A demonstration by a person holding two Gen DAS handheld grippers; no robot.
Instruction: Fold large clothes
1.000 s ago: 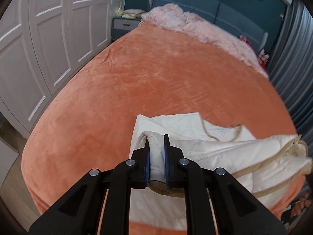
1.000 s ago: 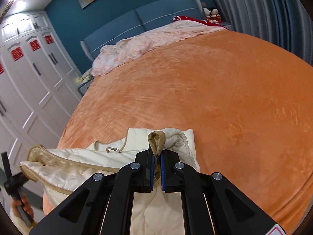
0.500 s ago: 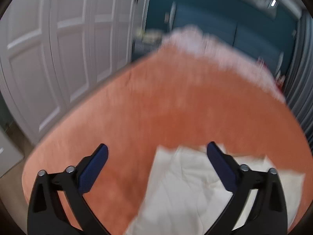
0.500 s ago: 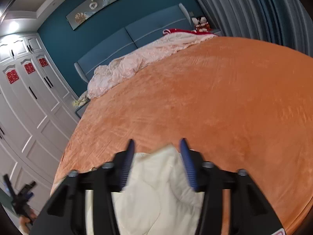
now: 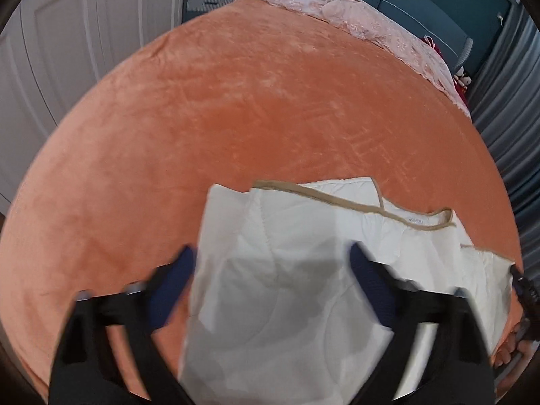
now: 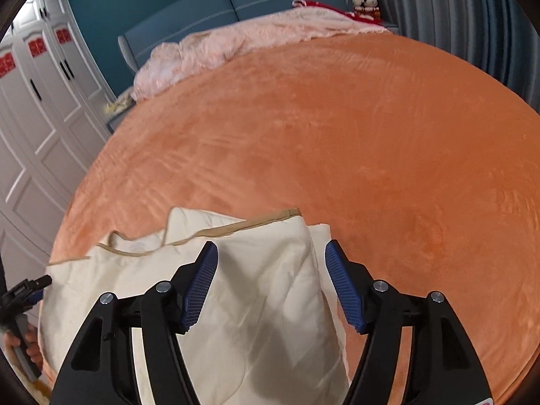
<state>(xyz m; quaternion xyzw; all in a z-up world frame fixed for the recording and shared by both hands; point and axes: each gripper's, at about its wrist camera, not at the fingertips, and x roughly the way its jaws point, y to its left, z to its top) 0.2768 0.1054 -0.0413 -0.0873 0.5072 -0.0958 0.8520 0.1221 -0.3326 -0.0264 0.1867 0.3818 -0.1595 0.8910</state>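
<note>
On the near edge of the bed, a cream quilted garment lay folded over itself on the orange plush blanket, its tan-trimmed edge running across the upper layer and a small label showing near the neckline. Above it the left gripper hung with its blue-padded fingers spread wide, holding nothing; the picture from that side was blurred. To the right, the right gripper was likewise released, its ribbed blue pads standing apart on either side of the garment's folded end without pinching it. Whether either pad brushed the cloth could not be told. A pink bedspread lay bunched along the blue headboard at the far end of the bed. White wardrobe doors stood along the left side, grey curtains along the right.
</note>
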